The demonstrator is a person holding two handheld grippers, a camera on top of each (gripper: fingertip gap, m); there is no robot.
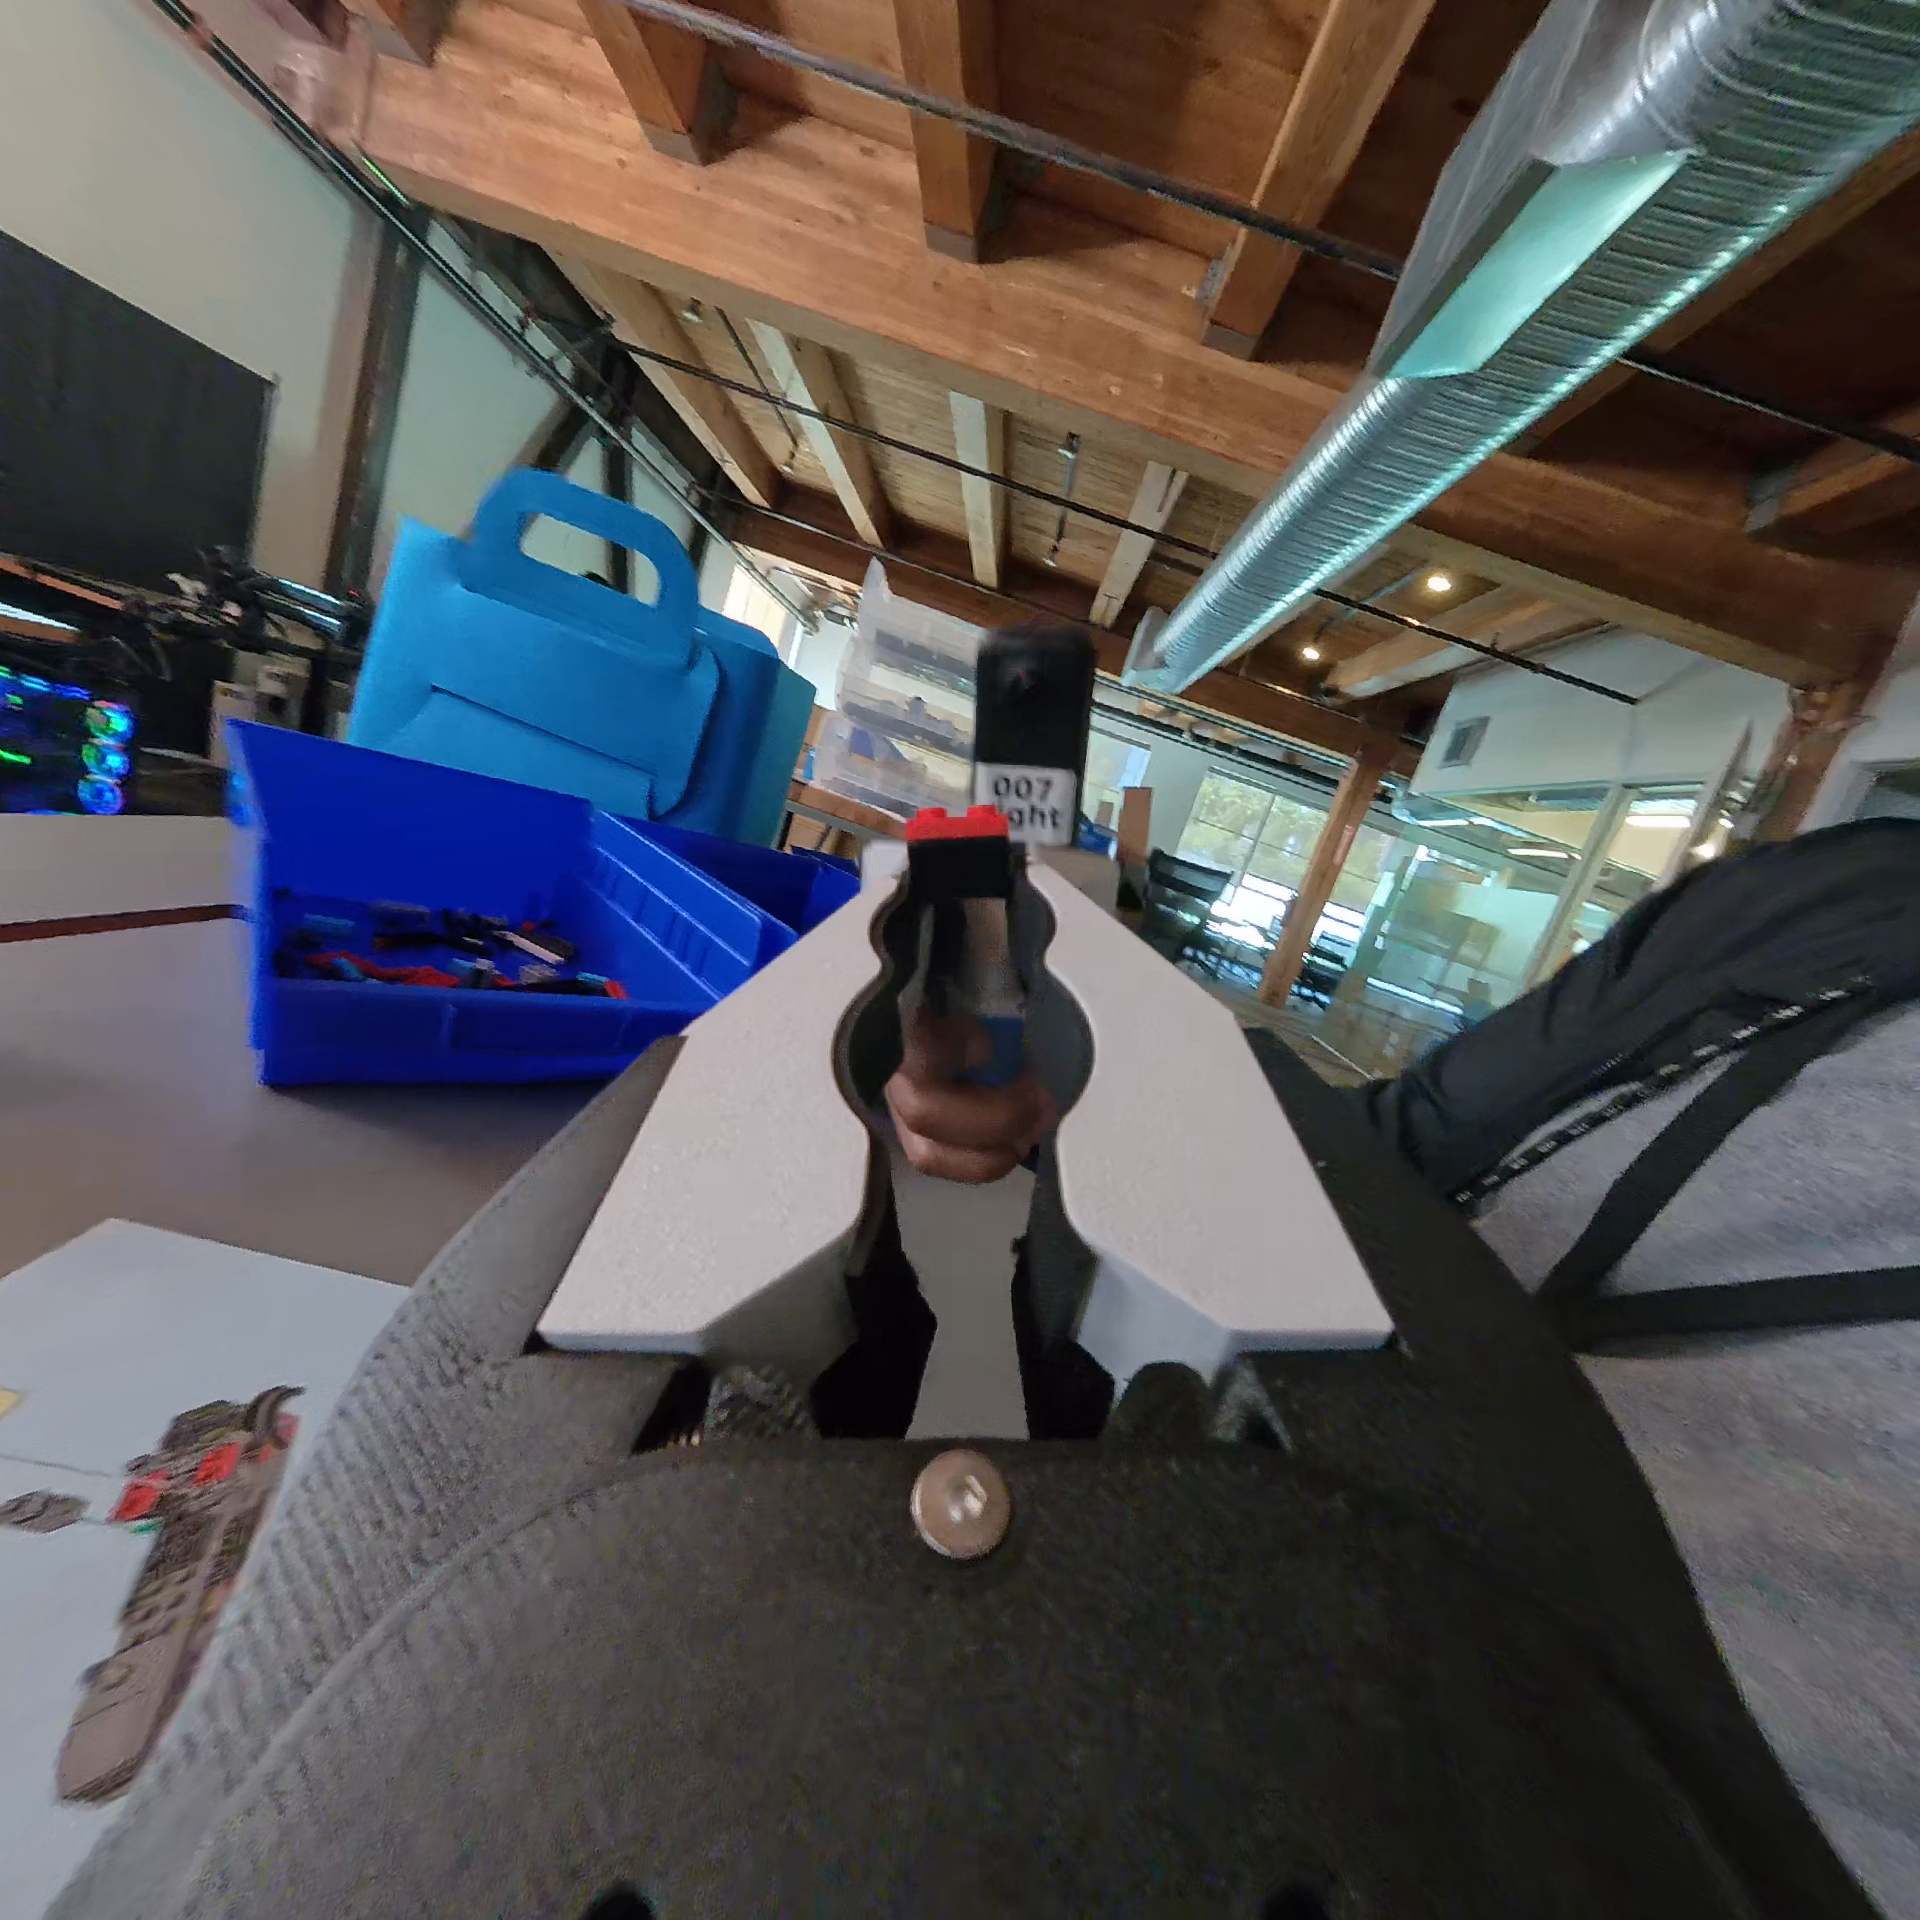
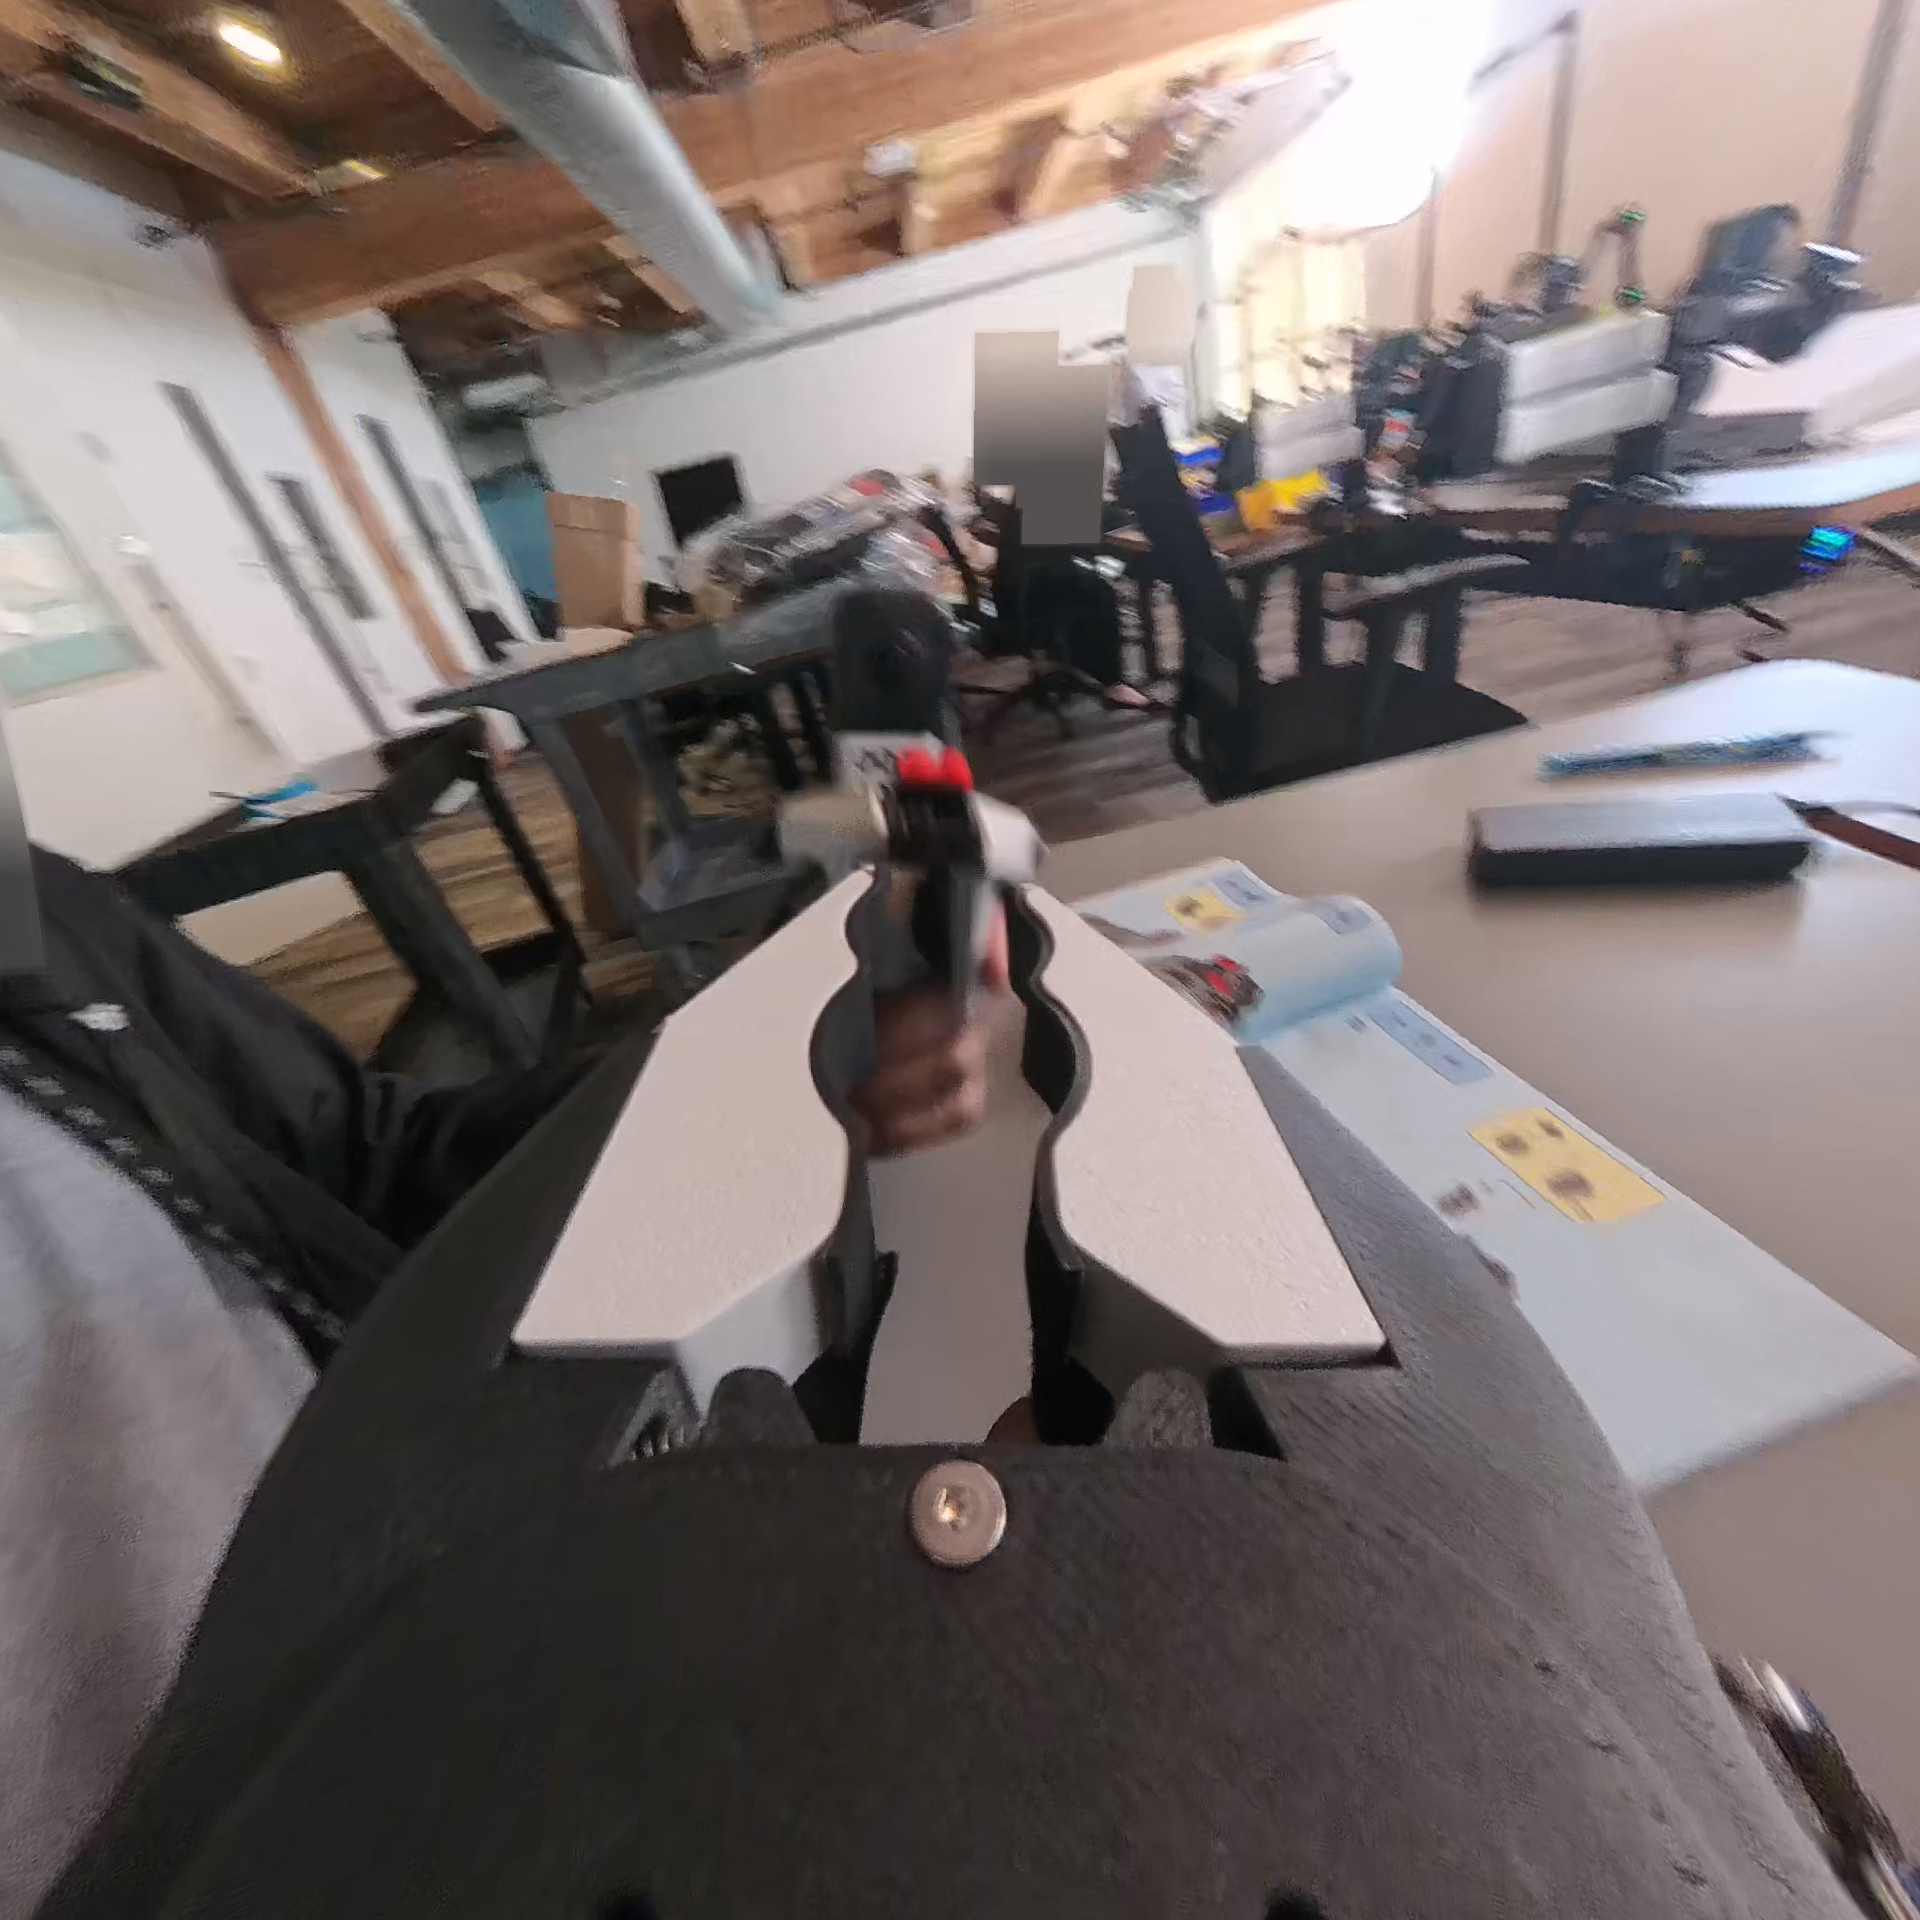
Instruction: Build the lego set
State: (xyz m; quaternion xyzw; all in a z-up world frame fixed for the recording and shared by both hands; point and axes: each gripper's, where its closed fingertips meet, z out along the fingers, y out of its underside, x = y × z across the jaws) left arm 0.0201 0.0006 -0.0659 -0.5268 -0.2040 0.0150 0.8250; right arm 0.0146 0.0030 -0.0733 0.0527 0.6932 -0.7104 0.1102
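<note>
Two grippers meet tip to tip in the air above the table, likely so the bricks can be pressed together. The left gripper [image 1: 958, 868] is clamped on a small red-and-black lego piece [image 1: 957, 847]. The right gripper [image 2: 928, 831] seems closed on the same piece, though blur hides the contact. Spare parts lie in the blue bin [image 1: 436, 821]; the instruction booklet [image 2: 1455, 1143] lies open beside them.

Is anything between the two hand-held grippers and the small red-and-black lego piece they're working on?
Nothing visible. The left hand-held gripper and right hand-held gripper face each other, fingertips meeting at the red-and-black lego piece, raised above the table.
</note>
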